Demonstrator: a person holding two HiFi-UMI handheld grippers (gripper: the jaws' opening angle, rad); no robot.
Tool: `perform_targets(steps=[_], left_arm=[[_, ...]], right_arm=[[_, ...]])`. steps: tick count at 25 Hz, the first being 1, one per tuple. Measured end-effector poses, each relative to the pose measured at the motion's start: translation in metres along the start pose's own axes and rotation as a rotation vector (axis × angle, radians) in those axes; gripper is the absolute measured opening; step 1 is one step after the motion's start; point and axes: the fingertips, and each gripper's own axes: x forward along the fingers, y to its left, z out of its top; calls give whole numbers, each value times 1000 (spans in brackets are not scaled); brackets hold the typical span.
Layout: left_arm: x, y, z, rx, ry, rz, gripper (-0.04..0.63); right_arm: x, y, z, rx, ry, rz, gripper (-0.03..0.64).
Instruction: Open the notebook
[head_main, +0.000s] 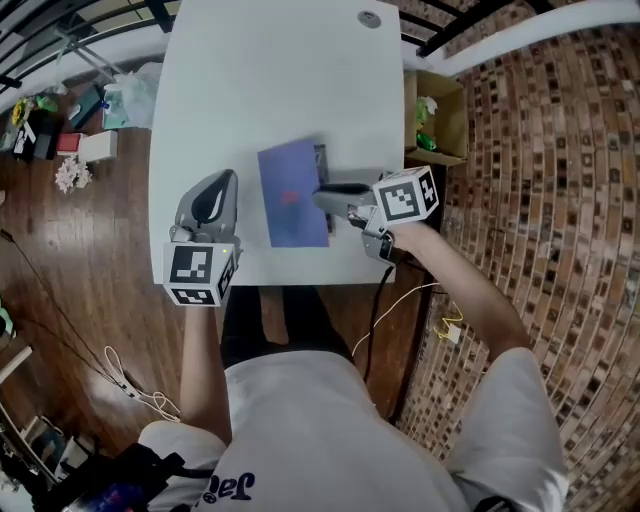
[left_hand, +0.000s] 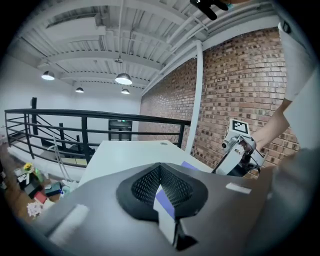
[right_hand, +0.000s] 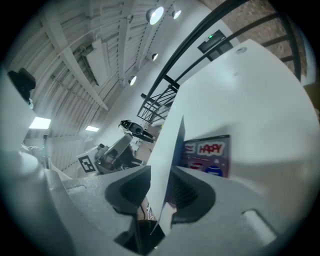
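A purple notebook (head_main: 292, 195) lies in the middle of the white table (head_main: 270, 80). My right gripper (head_main: 322, 192) comes in from the right and is shut on the notebook's cover at its right edge. In the right gripper view the cover (right_hand: 167, 160) stands raised between the jaws of my right gripper (right_hand: 162, 192), white inside, and a purple sheet printed "HAPPY" (right_hand: 207, 155) lies flat beyond it. My left gripper (head_main: 228, 178) hovers left of the notebook, shut and holding nothing. In the left gripper view, the left gripper (left_hand: 160, 172) has a strip of the notebook (left_hand: 190, 166) showing past its jaws.
An open cardboard box (head_main: 438, 115) with green items stands on the floor off the table's right edge. Clutter (head_main: 60, 125) lies on the wooden floor to the left. A cable (head_main: 400, 295) hangs below the table's front edge. A round grommet (head_main: 369, 18) sits at the table's far end.
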Motion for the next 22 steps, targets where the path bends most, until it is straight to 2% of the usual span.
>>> perform_targets(steps=[3, 7, 12, 15, 18, 22], left_arm=[[-16, 15, 10, -17, -27, 38, 17], [-41, 38, 19, -33, -55, 103, 17], [-74, 74, 15, -61, -75, 178, 17], [-94, 93, 2, -90, -69, 225, 17], [-107, 103, -12, -120, -63, 251, 17], [-113, 114, -24, -140, -52, 247, 17]], right_arm=[[17, 43, 9, -69, 18, 64, 99], [59, 86, 13, -97, 71, 164, 84], [130, 98, 2, -125, 155, 166, 51], [174, 90, -12, -166, 219, 114, 37], [210, 62, -27, -191, 263, -4, 7], [240, 35, -34, -238, 312, -145, -15]])
